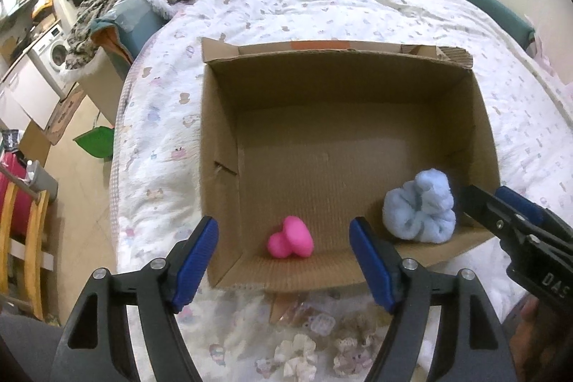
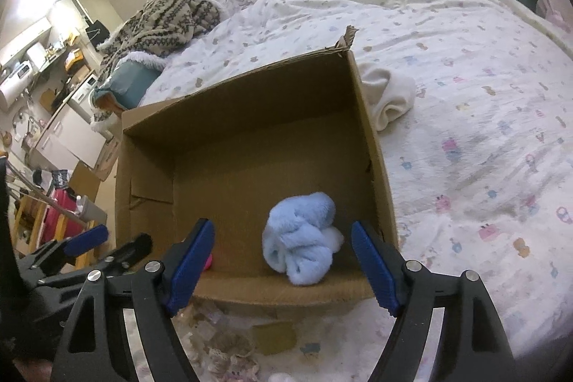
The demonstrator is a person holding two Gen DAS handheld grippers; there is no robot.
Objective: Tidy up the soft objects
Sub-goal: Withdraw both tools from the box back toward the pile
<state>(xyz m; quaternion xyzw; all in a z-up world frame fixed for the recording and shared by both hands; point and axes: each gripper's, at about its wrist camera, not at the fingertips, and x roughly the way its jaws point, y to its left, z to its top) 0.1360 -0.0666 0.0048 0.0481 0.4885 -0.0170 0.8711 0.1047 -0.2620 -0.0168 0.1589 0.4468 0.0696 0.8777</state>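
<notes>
Open cardboard box (image 1: 343, 117) on bed (image 1: 394, 9), most of its floor bare. Inside, by the near wall: one pink soft toy (image 1: 290, 241) left, one blue fluffy cloth (image 1: 419, 212) in the right corner, well apart, the cloth bundled upright. One white cloth (image 2: 390, 95) outside, beside the right wall. Left hand-held gripper (image 1: 283, 260) and right hand-held gripper (image 2: 283, 262) released, jaws wide above the near rim, nothing gripped. Possibly more small items on the bedding below, blurred.

1. An open cardboard box (image 1: 229, 117) stands on the bed (image 1: 358, 6), in the middle of the frame.
2. A pink soft toy (image 1: 290, 237) lies inside, bottom left; a light blue cloth (image 1: 419, 207) lies bottom right.
3. The left claw (image 1: 283, 267) is wide apart, empty, above the pink toy.
4. The right claw (image 1: 501, 213) enters from the right edge.
</notes>
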